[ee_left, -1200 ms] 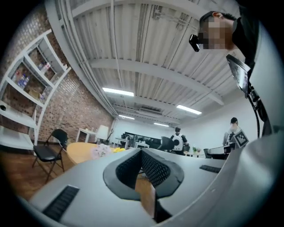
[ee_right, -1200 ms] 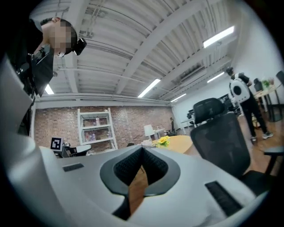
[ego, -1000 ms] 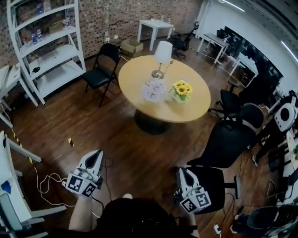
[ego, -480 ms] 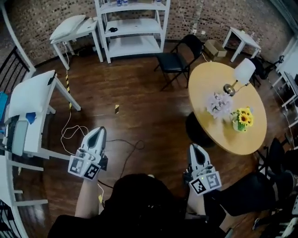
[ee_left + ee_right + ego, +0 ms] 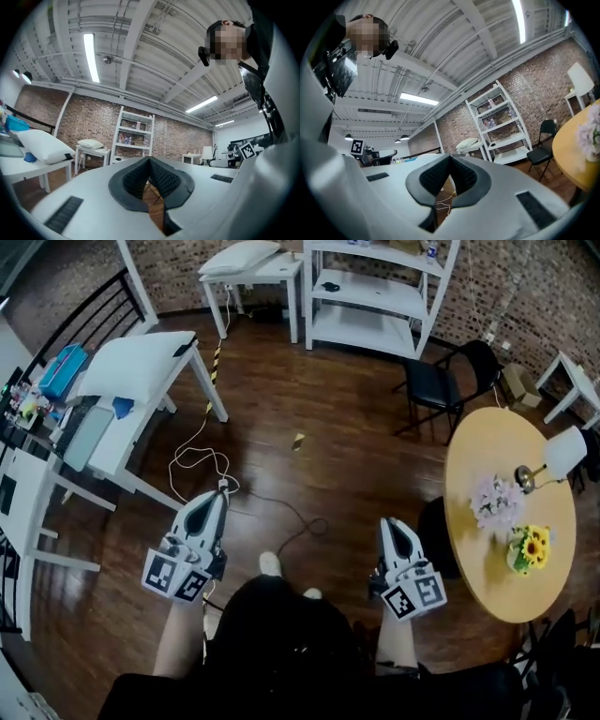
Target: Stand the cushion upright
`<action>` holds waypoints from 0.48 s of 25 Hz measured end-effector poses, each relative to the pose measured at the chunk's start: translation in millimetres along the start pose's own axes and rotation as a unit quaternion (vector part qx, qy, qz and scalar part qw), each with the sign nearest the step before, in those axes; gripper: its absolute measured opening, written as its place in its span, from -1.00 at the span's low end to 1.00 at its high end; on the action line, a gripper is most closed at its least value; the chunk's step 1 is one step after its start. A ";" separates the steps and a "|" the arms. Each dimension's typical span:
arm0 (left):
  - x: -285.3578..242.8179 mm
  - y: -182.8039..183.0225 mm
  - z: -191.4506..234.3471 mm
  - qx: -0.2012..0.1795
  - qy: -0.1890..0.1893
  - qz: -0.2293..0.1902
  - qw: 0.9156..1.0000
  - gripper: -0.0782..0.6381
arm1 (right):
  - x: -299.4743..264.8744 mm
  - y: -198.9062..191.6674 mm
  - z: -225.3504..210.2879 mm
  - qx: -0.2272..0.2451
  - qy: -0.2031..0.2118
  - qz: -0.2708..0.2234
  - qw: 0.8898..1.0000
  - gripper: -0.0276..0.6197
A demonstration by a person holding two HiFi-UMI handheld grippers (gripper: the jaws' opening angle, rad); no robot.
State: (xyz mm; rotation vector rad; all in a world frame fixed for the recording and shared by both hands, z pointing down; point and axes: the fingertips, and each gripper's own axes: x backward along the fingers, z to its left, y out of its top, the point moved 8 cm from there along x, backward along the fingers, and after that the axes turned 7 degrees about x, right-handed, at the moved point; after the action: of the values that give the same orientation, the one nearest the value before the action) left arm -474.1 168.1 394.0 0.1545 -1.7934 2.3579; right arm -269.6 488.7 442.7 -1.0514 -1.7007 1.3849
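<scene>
Well ahead of the left fingers and off to their left, the cushion (image 5: 139, 364) lies flat on a white table (image 5: 145, 423), not yet stood up. It looks white and plump, oblong with rounded corners and a smooth cover, and has a small dark tab at one end. We would expect it to sag unless it is propped on a long edge. A second cushion (image 5: 242, 256) of the same kind lies on a small table (image 5: 284, 268) farther ahead of those fingers. We cannot be sure which of the two the task means, though the nearer seems likelier. The left gripper (image 5: 219, 495) has its jaws pressed together on nothing, with a loose cable (image 5: 192, 461) on the floor just beyond its tips. The right gripper (image 5: 388, 523) is likewise closed and empty, and the round table (image 5: 487, 456) stands well off to the right of its fingers. Both are held low in front of the body, pointing about level. We judge this a carrying pose, since nothing is within reach and the jaws have no work until the cushion is at hand
</scene>
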 end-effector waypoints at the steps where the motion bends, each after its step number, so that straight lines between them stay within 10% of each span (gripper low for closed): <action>1: 10.3 3.1 5.9 -0.009 0.017 0.001 1.000 -0.78 | -11.3 -4.0 2.2 -0.004 0.013 0.005 1.000 -0.91; 12: 60.8 12.0 118.7 0.005 0.117 -0.041 0.992 -0.78 | -144.1 -13.4 58.6 0.025 0.094 0.042 0.994 -0.91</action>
State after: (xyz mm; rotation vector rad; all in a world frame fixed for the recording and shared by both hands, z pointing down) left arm -538.9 55.3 426.0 -0.0445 -1.6338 2.2243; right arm -261.9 332.8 441.5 -1.1980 -1.4940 1.3276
